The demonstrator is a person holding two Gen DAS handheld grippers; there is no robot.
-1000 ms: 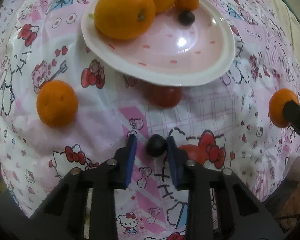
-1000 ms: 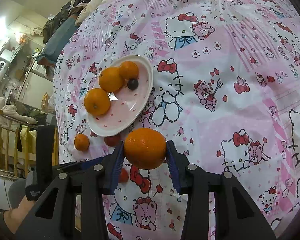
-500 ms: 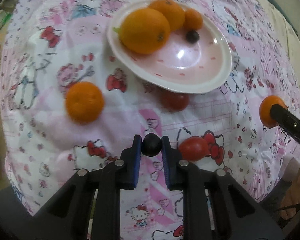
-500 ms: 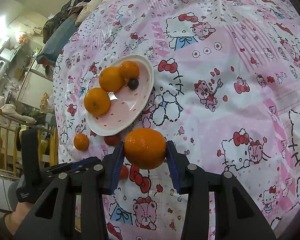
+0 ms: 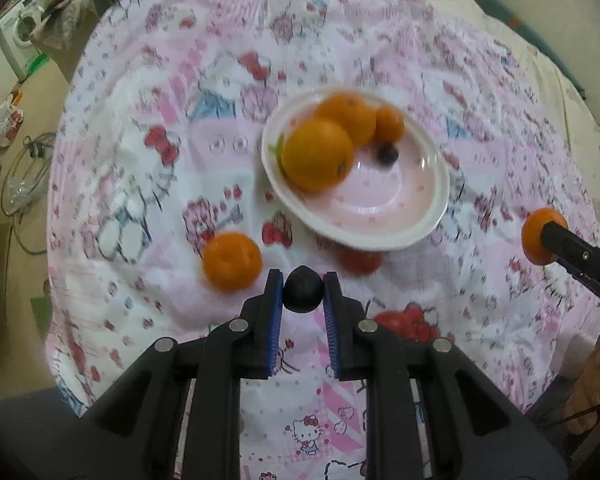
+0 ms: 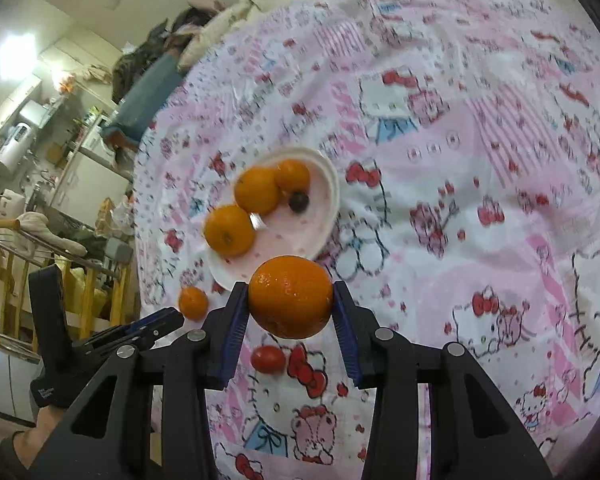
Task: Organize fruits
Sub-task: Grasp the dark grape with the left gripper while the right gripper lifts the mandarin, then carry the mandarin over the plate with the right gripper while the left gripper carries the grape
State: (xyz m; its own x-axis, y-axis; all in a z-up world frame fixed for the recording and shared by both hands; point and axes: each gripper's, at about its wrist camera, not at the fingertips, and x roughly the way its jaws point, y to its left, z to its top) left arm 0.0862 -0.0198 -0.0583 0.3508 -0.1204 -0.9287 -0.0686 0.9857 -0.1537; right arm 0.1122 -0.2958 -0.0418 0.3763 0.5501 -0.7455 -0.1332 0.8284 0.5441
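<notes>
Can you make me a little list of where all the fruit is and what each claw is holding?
left claw: shut on dark berry
right claw: shut on big orange
plate: three oranges, one dark berry
loose on cloth: small orange, two tomatoes
cloth: pink cartoon-cat print

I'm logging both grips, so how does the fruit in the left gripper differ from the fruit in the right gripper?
The dark berry in the left gripper is near black; the orange in the right gripper is bright orange. The dark berry is far smaller, so the left fingers sit close together, while the right fingers spread wide around the orange. Both are roundish and pinched between blue pads above the cloth.
</notes>
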